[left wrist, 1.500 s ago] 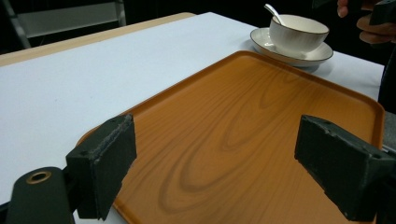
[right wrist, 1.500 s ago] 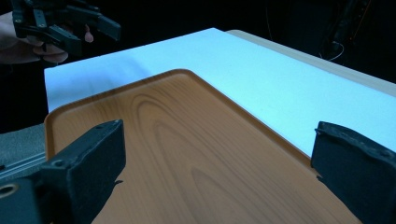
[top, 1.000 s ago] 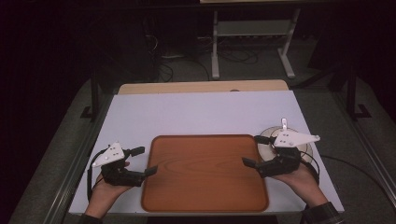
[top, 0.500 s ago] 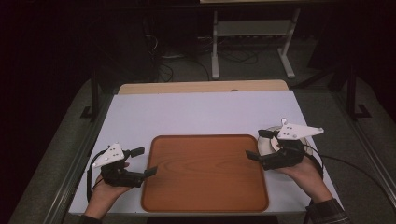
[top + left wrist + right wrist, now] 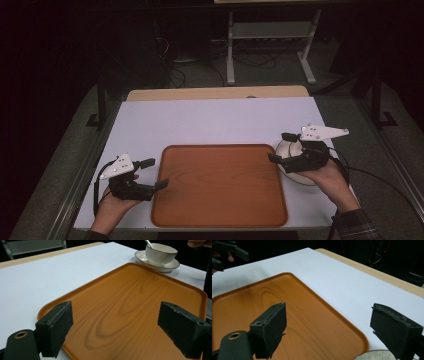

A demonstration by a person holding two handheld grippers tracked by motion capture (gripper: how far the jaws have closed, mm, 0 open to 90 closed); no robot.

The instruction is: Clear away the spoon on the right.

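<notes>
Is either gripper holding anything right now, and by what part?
Nothing is held. The left gripper and right gripper are both open, with only the tray between their jaws.

The right claw [image 5: 281, 148] has moved — a second ago it sat low at the right edge of the wooden tray [image 5: 220, 184], its jaws reaching onto the rim. Since then it has risen and drawn away to the right and toward the far side of the table [image 5: 210, 120]. It now hangs over the white saucer [image 5: 295, 172] that lies just beside the tray's right edge, jaws wide apart with nothing between them. The right hand [image 5: 327, 175] has swung out with it — more of the saucer is covered than before.
</notes>
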